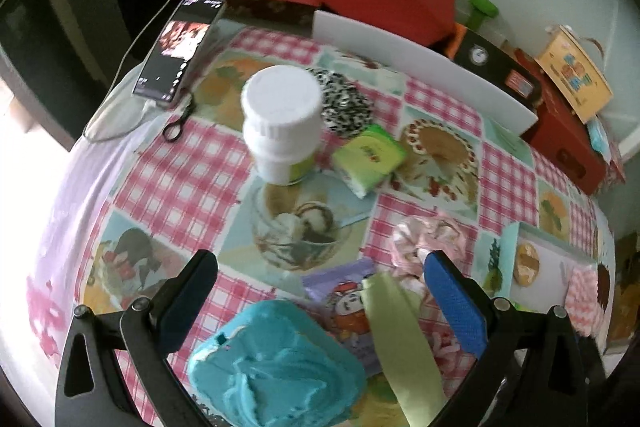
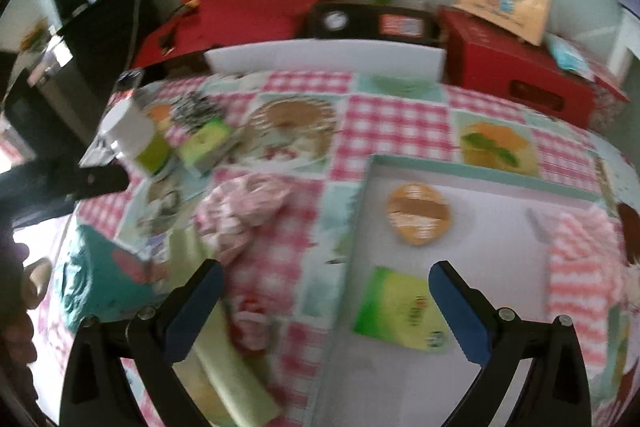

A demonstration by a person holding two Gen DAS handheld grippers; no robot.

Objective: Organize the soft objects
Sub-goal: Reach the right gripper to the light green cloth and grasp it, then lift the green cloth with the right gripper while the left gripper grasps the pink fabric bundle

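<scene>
From my left wrist, my left gripper (image 1: 320, 291) gapes wide and empty above the teal cloth (image 1: 276, 363), ready to straddle it. From my right wrist, my right gripper (image 2: 326, 307) hangs wide, empty, over the tray (image 2: 500, 179), where a green packet (image 2: 400, 311) is sorted.

No text is legible in either view. Red marks on the green packet (image 1: 370, 155), print on the tan box (image 1: 574, 75), the phone screen (image 1: 178, 51) and the black box's label (image 1: 518, 83) are all too blurred.
</scene>
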